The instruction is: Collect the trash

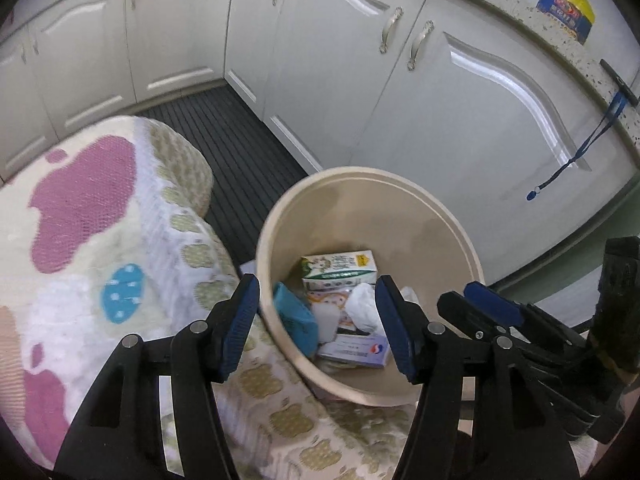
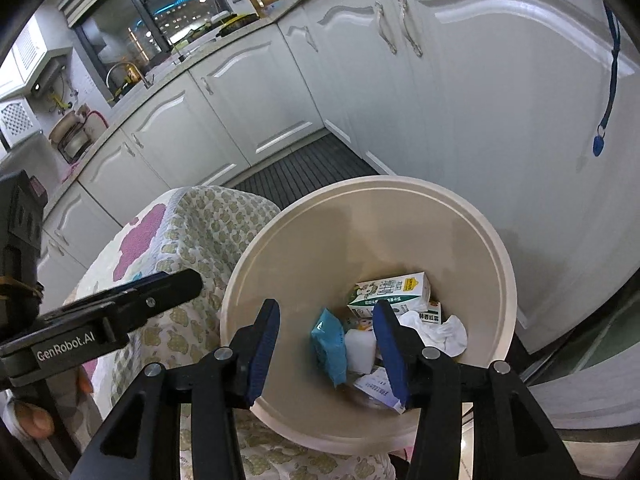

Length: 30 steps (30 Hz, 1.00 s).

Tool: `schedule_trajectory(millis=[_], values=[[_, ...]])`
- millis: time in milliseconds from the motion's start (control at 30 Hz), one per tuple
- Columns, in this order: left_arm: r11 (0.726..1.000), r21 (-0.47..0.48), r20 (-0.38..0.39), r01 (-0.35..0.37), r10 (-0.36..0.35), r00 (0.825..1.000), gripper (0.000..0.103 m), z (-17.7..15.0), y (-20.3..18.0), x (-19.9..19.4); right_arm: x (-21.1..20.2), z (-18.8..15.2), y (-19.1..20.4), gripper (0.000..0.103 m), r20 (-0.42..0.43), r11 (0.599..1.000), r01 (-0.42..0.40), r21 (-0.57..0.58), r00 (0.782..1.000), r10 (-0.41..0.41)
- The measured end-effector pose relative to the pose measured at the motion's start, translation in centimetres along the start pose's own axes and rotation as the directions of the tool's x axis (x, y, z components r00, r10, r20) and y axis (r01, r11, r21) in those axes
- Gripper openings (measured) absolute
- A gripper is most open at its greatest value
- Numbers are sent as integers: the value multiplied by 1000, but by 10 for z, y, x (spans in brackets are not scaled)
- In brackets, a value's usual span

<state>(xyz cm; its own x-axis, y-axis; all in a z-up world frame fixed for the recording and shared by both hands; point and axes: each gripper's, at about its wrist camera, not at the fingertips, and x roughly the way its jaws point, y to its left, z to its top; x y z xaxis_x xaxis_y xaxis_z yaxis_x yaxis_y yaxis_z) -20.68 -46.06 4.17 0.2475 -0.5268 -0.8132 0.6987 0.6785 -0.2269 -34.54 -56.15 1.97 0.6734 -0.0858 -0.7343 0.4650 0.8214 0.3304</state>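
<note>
Left wrist | left gripper (image 1: 318, 326) parted, empty | right gripper (image 2: 326, 350) parted, empty | bin (image 2: 496, 248) holds trash

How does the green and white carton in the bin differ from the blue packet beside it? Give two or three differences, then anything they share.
The green and white carton is a stiff, square-edged box; the blue packet is a soft, crinkled pouch. The carton bears printed pictures and text in several colours; the packet is almost plain turquoise. The carton lies toward the far wall, the packet toward the near left. Both lie inside the beige bin, held by neither gripper.
</note>
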Motion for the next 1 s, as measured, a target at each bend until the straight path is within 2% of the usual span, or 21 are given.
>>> schedule_trajectory(millis=[233,433,467,500,567,667,767,900,1000], values=[[995,8,53,-102,102,993,59,-6,5,-28,-16,-2,15,47,50,999,31,-30,998,-30],[994,-6,118,-107,107,987,59,-13,13,-58,-38,0,36,47,126,997,48,-56,991,-41],[994,-8,130,-110,110,985,59,-15,14,-64,-40,0,40,48,135,997,52,-61,990,-44],[993,-10,146,-116,116,982,59,-16,16,-71,-43,0,44,54,148,996,60,-70,988,-49],[991,-13,181,-134,134,974,59,-18,19,-85,-50,1,53,63,175,994,71,-87,983,-55],[985,-22,246,-169,169,954,59,-22,24,-110,-60,0,64,65,206,993,72,-94,977,-51],[982,-38,296,-187,190,936,59,-26,30,-132,-68,1,74,72,229,993,69,-100,972,-44],[979,-62,348,-192,201,916,69,-31,40,-156,-79,-1,87,78,267,990,77,-121,963,-43],[975,-60,383,-213,219,897,70,-35,43,-170,-90,-2,96,83,306,987,90,-134,951,-45]])
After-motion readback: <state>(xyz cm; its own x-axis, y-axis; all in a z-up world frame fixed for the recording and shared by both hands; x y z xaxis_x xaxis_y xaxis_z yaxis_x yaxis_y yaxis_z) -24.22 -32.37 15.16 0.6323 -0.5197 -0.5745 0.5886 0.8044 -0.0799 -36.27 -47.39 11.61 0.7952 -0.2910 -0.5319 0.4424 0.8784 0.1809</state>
